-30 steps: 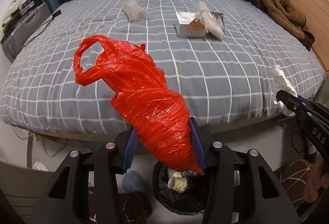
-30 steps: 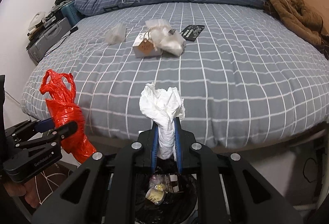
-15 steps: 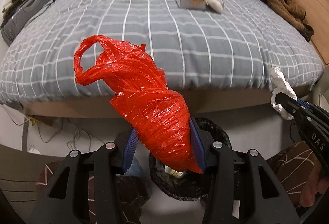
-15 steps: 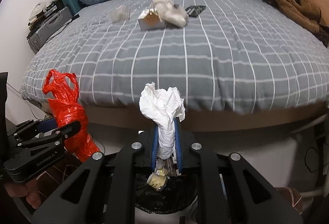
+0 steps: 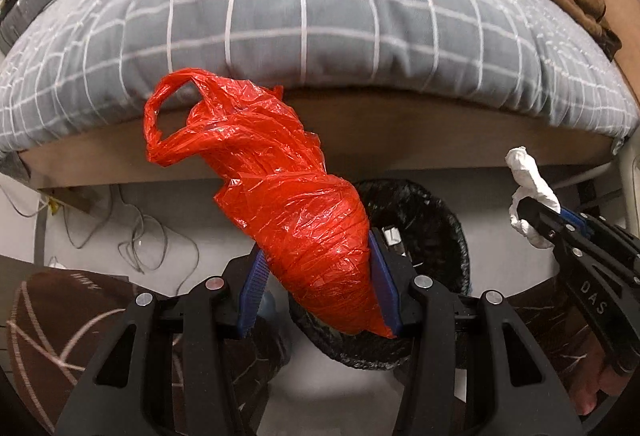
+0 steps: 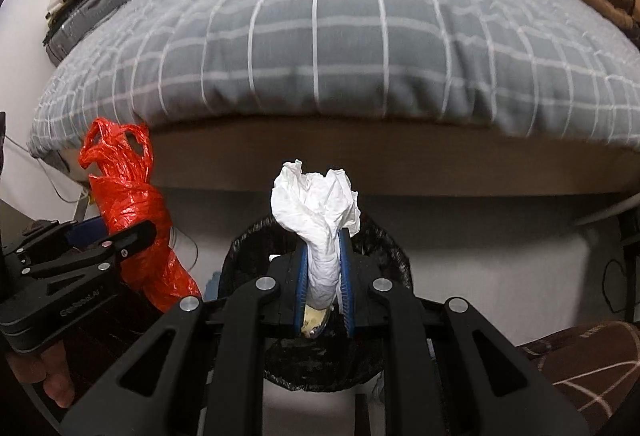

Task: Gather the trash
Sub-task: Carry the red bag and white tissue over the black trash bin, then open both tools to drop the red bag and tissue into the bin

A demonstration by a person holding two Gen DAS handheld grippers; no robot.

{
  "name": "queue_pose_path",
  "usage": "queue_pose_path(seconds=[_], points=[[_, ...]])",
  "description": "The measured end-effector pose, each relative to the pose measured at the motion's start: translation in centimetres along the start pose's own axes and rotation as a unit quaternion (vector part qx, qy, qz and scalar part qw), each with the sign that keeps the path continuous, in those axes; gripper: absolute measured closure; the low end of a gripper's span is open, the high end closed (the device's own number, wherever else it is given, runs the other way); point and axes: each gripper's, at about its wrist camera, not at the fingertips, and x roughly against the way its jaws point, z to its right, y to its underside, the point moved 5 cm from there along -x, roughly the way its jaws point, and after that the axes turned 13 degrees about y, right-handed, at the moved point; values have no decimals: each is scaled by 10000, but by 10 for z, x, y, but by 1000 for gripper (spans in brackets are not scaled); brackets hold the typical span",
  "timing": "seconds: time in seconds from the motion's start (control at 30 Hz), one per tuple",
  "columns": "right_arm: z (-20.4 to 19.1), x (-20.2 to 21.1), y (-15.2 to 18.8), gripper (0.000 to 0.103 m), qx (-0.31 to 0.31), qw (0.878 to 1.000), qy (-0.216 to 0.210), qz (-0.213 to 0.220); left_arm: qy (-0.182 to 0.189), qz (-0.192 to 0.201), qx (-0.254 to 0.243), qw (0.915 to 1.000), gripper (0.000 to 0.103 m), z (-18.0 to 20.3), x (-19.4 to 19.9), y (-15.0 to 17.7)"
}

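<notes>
Looking down past the grey checked quilt on the bed (image 5: 320, 15), we see a round bin (image 5: 432, 211) lined with crinkled black plastic on the floor. Our left tongs (image 5: 320, 288) clamp a crumpled, glossy red plastic bag (image 5: 280, 195), its long axis slanting up-left, handles topmost. Our right tongs (image 6: 323, 284) pinch a twisted white tissue (image 6: 320, 211) upright, flaring above the blue pads, over the bin.

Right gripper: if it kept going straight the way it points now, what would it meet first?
Probably the black-lined trash bin on the floor: the right gripper, shut on white crumpled paper, points down at its mouth. Depth is unclear.
</notes>
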Motion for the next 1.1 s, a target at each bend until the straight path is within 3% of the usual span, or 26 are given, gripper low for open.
queue_pose_path(seconds=[0.47,0.57,0.63,0.83,1.1], points=[[-31,-54,21,85,325,9976,-82,-606,-81,-320,348,9988,56,-39,-36,13],[-37,-59,23,73,379,9972,-120,-636,-110,-352,365,9987,56,-43,-39,13],[-41,-60,23,60,385,9971,-147,-634,-99,-355,380,9986,56,-43,-38,14],[-41,-55,16,39,369,9977,-122,-552,-98,-357,304,9989,56,-34,-41,12],[-2,-44,17,20,146,9991,157,-378,129,-501,95,9986,56,-6,-52,12]])
